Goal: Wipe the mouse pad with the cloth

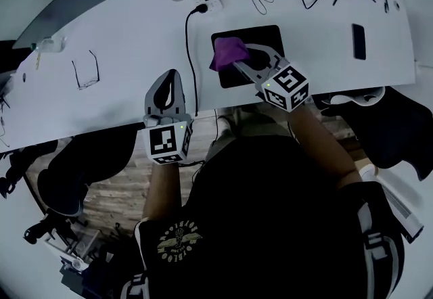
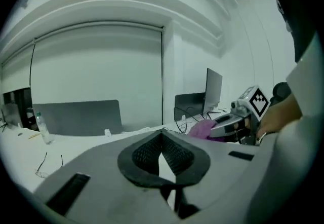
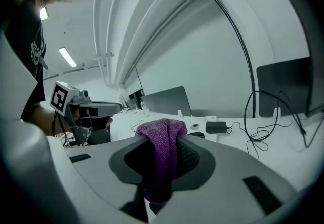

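Wide white desk [image 1: 122, 54], black square mouse pad [image 1: 272, 37] near its front edge, right gripper [image 1: 242, 54] over the pad, jaws clamped on crumpled purple cloth [image 1: 226, 54] at the pad's left part, left gripper [image 1: 172, 76] left of the pad, jaws together, thin-framed glasses [image 1: 86, 71] farther left

Black short-sleeved T-shirt [image 1: 270, 189], round yellowish emblem [image 1: 178, 241] on its chest. Pale grey left gripper [image 1: 173, 76] and right gripper [image 1: 238, 59], dark ribbed pads [image 2: 179, 155] lining the jaws. At the rear of each, a white marker cube [image 1: 167, 143] printed with black square patterns; small green light [image 1: 181, 127] just beside the cube.
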Motion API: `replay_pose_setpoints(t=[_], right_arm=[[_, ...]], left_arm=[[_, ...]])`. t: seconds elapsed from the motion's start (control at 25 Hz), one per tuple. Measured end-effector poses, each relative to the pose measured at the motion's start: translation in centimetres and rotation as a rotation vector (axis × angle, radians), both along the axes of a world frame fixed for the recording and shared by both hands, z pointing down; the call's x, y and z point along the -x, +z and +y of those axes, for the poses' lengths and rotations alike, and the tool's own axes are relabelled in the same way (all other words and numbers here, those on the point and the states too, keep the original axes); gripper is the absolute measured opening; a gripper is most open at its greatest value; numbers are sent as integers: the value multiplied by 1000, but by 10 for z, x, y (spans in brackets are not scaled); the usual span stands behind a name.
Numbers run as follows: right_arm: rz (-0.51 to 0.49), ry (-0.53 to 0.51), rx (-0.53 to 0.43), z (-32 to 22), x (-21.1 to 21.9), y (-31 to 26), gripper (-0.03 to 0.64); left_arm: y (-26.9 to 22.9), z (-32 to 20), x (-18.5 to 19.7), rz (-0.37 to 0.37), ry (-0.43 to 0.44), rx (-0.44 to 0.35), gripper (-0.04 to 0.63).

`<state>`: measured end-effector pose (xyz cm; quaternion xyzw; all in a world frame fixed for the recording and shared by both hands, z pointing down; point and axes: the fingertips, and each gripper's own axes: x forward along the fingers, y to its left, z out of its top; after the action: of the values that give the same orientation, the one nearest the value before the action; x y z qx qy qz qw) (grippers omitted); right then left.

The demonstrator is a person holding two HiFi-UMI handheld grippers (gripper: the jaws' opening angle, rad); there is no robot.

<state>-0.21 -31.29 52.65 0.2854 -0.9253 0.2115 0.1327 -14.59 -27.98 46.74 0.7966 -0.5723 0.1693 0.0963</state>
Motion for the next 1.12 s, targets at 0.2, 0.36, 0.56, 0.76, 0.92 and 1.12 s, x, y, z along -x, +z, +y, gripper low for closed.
replay_pose_setpoints(t=[0.2, 0.36, 0.56, 0.76, 0.92, 1.12], right_arm=[[13, 1, 81, -16, 7, 50, 85], [45, -36, 114, -22, 16, 83, 84], [61, -5, 202, -39, 21, 134, 84], [145, 53, 252, -52, 16, 180, 85], [213, 71, 230, -57, 7, 189, 84], [278, 120, 210, -62, -21, 195, 85]], left_arm=[[23, -7, 1, 41, -15, 37, 2], [44, -7, -6, 58, -5, 82, 3], [62, -4, -16, 47, 20, 135, 2], [65, 1, -21, 59, 32, 146, 3], [67, 5, -20, 54, 27, 151, 2], [66, 7, -20, 38, 25, 152, 3]])
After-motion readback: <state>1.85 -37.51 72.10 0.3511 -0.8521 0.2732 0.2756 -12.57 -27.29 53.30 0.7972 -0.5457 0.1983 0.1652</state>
